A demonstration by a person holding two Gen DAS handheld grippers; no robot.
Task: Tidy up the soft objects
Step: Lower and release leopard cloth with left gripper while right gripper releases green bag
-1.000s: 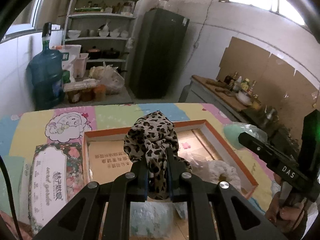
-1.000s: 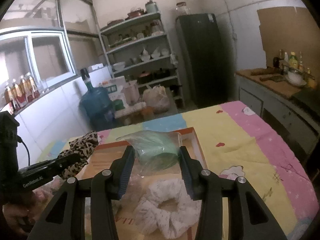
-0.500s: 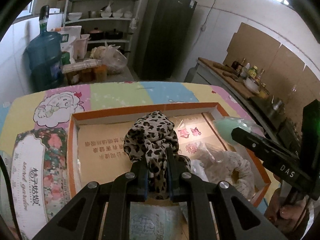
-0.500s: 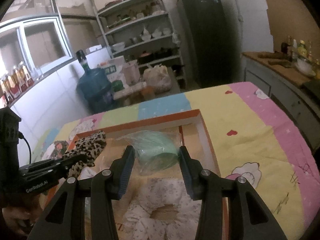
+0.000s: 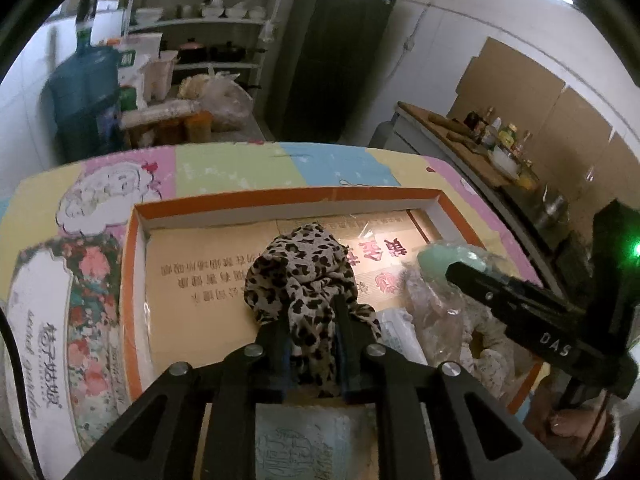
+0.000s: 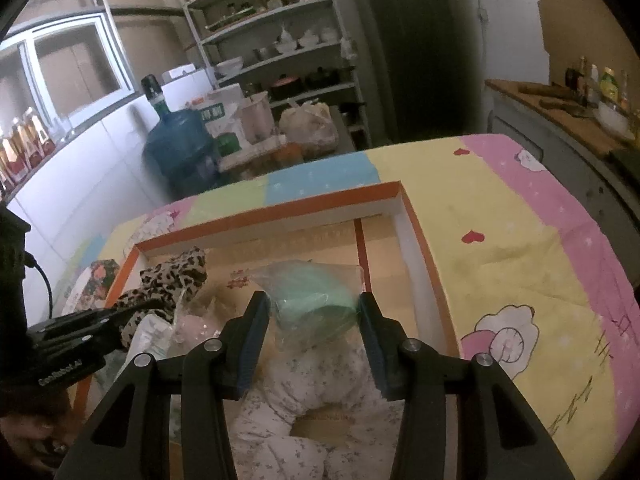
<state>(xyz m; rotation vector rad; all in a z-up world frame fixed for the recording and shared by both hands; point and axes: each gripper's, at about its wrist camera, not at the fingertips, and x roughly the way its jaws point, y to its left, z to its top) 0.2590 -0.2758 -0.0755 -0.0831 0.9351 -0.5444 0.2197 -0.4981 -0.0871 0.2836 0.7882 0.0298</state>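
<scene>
A: What is held?

B: The leopard-print fabric scrunchie (image 5: 304, 276) is pinched by the closed left gripper (image 5: 308, 316); a bagged mint-green roll (image 6: 314, 300) is clamped by the right gripper (image 6: 314, 308), above the orange-rimmed cardboard tray (image 6: 424, 248).

A: Advice?

B: Each should be lowered onto bare cardboard before release.

White scrunchie (image 6: 320, 420) — cut off below

One orange-rimmed cardboard tray (image 6: 424, 248); one leopard-print scrunchie (image 5: 304, 276); one white floral scrunchie (image 6: 304, 412); one bagged green item (image 6: 316, 300); one floral tissue box (image 5: 60, 336); two grippers, left (image 5: 308, 332) and right (image 6: 316, 320).
</scene>
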